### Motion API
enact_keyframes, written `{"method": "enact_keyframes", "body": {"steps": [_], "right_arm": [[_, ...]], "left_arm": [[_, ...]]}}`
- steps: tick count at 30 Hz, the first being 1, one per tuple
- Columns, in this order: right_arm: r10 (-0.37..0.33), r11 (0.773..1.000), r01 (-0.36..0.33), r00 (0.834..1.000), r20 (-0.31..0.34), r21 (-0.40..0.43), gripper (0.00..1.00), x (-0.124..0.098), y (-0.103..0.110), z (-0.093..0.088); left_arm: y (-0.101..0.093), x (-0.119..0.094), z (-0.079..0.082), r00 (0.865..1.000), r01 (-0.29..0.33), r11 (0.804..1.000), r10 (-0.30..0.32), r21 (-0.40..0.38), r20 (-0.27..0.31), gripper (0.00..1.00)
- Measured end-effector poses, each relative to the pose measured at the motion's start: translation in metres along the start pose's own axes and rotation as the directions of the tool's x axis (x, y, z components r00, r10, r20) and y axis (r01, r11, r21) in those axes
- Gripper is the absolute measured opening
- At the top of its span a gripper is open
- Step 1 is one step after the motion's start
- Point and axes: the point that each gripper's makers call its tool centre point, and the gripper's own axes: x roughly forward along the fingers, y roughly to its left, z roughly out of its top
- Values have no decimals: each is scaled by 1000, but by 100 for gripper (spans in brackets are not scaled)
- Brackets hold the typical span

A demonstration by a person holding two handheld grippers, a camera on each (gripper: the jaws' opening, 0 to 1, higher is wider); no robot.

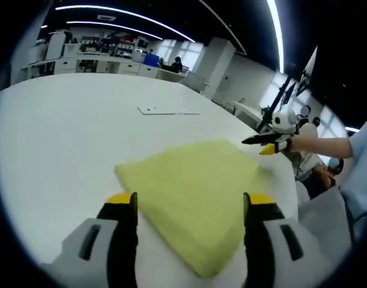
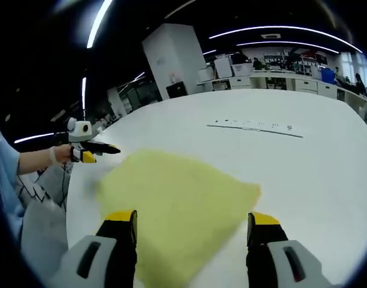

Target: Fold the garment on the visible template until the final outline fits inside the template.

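In the left gripper view we see our left tool [image 1: 190, 201] with its jaws spread wide and holding nothing, poised over the near edge of the folded pale-yellow cloth garment [image 1: 195, 189], which lies flat on the white round table [image 1: 63, 132]. Our right tool [image 1: 268, 141] appears at the cloth's far corner; we cannot tell its state there. In the right gripper view its [image 2: 192, 219] jaws also stand apart, empty, above the garment [image 2: 177, 198]. A thin white flat sheet [image 1: 170, 110] lies farther off on the table.
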Motion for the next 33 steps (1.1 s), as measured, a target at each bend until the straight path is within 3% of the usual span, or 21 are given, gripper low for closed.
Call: {"method": "enact_keyframes", "body": {"steps": [7, 17, 22, 33], "right_arm": [[-1, 1000, 1, 1000, 1, 16, 75, -14, 12, -15], [-15, 999, 15, 1000, 5, 29, 75, -28, 18, -28], [-15, 999, 14, 1000, 5, 35, 74, -33, 23, -34], [-6, 999, 6, 1000, -4, 36, 74, -41, 29, -50]], "left_arm": [[-11, -19, -23, 1000, -4, 1000, 4, -11, -6, 63], [-14, -46, -42, 1000, -25, 999, 26, -46, 7, 57], [-17, -53, -53, 1000, -22, 998, 23, -64, 3, 50], [-23, -51, -82, 999, -32, 995, 29, -90, -34, 42]]}}
